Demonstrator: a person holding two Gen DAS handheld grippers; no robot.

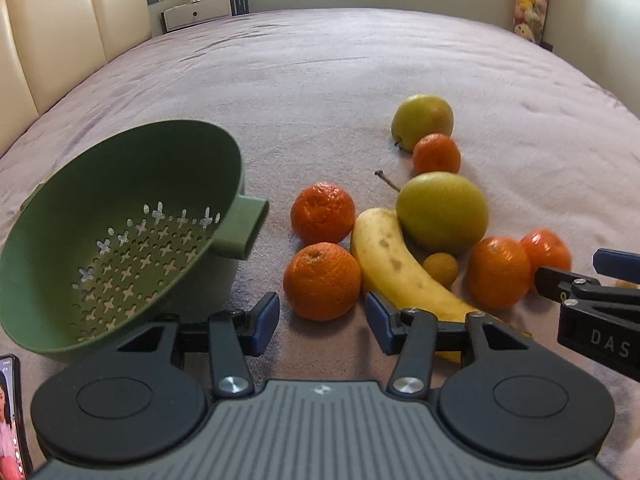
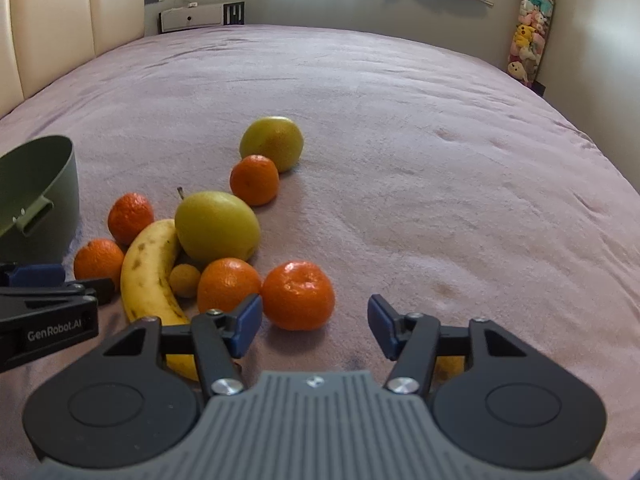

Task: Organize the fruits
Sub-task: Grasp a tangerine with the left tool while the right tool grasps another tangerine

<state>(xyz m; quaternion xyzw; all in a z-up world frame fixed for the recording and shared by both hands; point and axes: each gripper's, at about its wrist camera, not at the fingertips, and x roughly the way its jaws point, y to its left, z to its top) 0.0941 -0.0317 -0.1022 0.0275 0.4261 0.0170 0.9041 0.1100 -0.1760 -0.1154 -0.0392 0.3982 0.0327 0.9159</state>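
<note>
Over the bed, reaching with left gripper and right gripper, both half-open and empty; next, closing on a mandarin for the colander.

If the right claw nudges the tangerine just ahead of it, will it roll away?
Probably a short roll: the tangerine is round and lies free on the blanket. The soft, plush cover should slow it. Pushed left, it would likely bump the neighbouring tangerine.

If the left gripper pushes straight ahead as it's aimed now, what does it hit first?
Most likely the nearest mandarin, sitting just beyond the gap of the open left gripper. Depth is hard to judge; the banana lies close beside its right finger.
</note>
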